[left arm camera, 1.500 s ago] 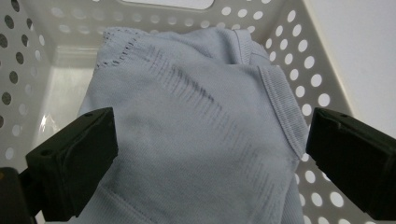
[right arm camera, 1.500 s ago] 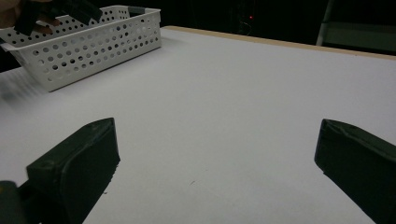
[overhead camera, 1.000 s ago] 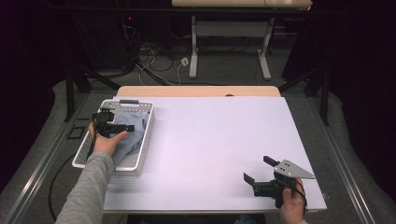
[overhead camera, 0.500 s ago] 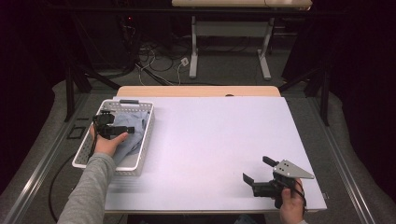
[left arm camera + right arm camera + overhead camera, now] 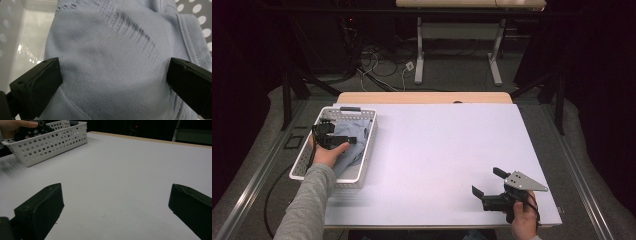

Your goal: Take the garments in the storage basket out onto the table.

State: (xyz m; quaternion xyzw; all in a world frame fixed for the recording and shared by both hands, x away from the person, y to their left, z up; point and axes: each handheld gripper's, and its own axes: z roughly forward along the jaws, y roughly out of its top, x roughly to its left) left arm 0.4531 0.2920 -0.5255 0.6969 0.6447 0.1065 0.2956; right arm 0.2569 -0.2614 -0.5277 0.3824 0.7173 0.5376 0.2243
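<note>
White laminate table (image 5: 437, 150) carries at its left edge a white perforated plastic basket (image 5: 367, 145) holding the crumpled pale-blue knit garment (image 5: 110, 62), straight ahead between the left gripper (image 5: 328, 136)'s wide-spread jaws, while the right gripper (image 5: 488, 185), likewise wide, sits well apart.

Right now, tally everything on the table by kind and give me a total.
White perforated basket: 1
Pale blue knit garment, lying in the basket: 1
Black tongs, both open: 2, left tongs down over the garment, right tongs near the table's front right corner
Total: 4
</note>
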